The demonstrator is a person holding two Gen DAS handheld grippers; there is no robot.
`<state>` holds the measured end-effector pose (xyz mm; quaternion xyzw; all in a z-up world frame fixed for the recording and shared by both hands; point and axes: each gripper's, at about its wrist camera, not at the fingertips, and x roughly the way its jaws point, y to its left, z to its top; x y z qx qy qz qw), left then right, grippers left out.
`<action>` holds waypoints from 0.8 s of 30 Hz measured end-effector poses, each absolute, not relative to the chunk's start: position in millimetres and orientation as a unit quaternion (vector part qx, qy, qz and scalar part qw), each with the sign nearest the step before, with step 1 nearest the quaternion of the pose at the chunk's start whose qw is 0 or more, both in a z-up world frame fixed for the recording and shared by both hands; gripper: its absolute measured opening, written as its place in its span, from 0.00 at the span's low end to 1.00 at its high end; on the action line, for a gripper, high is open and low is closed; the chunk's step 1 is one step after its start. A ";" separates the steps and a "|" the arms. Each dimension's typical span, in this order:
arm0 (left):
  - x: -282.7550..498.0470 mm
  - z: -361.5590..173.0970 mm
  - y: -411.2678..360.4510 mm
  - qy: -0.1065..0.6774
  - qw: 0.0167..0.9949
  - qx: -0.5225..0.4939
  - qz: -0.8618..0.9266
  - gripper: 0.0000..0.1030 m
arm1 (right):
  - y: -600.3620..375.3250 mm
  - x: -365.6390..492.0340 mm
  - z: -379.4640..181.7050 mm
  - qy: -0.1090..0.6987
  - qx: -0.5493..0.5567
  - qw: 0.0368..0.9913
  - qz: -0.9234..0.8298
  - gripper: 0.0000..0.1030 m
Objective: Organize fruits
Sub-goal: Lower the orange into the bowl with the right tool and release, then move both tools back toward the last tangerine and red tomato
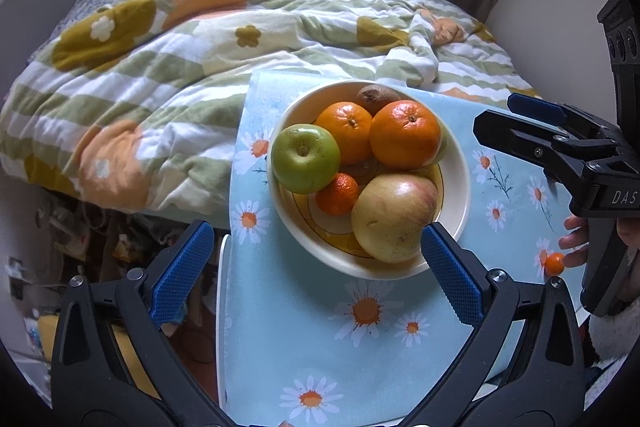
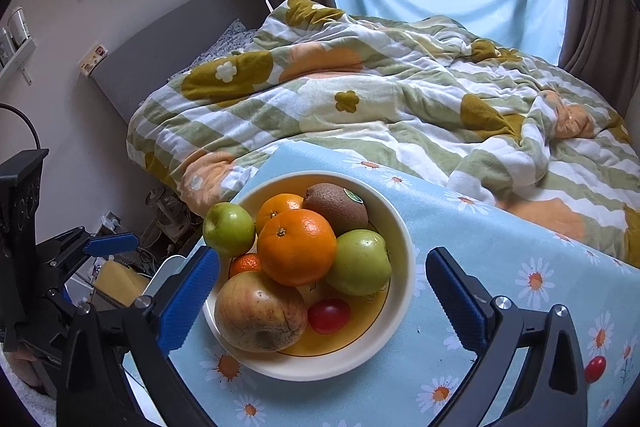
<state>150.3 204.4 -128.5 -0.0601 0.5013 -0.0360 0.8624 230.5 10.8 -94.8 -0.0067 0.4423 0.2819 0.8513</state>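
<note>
A cream bowl (image 1: pixel 460 163) (image 2: pixel 404 239) on the daisy-print cloth holds two oranges (image 1: pixel 405 135), a kiwi (image 2: pixel 336 207), a small mandarin (image 1: pixel 338 193), a yellow-red apple (image 2: pixel 260 313), two green apples (image 2: pixel 358 263) and a red cherry tomato (image 2: pixel 329 315). My right gripper (image 2: pixel 325 255) hovers open above the bowl's near side, its pads touching no fruit. My left gripper (image 1: pixel 316 231) is open too, wide and empty, just short of the bowl. Another red tomato (image 2: pixel 595 367) and a small orange fruit (image 1: pixel 555 263) lie on the cloth to the right.
The cloth-covered table (image 2: pixel 500 247) butts against a bed with a rumpled flowered duvet (image 2: pixel 360 99). Its left edge drops to floor clutter (image 1: pixel 80 235). A person's fingers (image 1: pixel 576 239) hold the right gripper's handle. Curtains and a window stand behind the bed.
</note>
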 end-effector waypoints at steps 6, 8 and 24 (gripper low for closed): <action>150.9 -103.5 193.1 0.488 0.870 -0.045 -0.057 1.00 | -13.2 215.5 -69.3 0.430 0.010 0.865 0.260 1.00; 151.8 -96.4 187.7 0.485 0.872 -0.037 -0.064 1.00 | -23.4 209.5 -60.5 0.425 0.014 0.871 0.244 1.00; 152.1 -48.7 91.2 0.452 0.883 0.017 -0.121 1.00 | -144.2 158.6 -13.8 0.420 0.030 0.900 0.113 1.00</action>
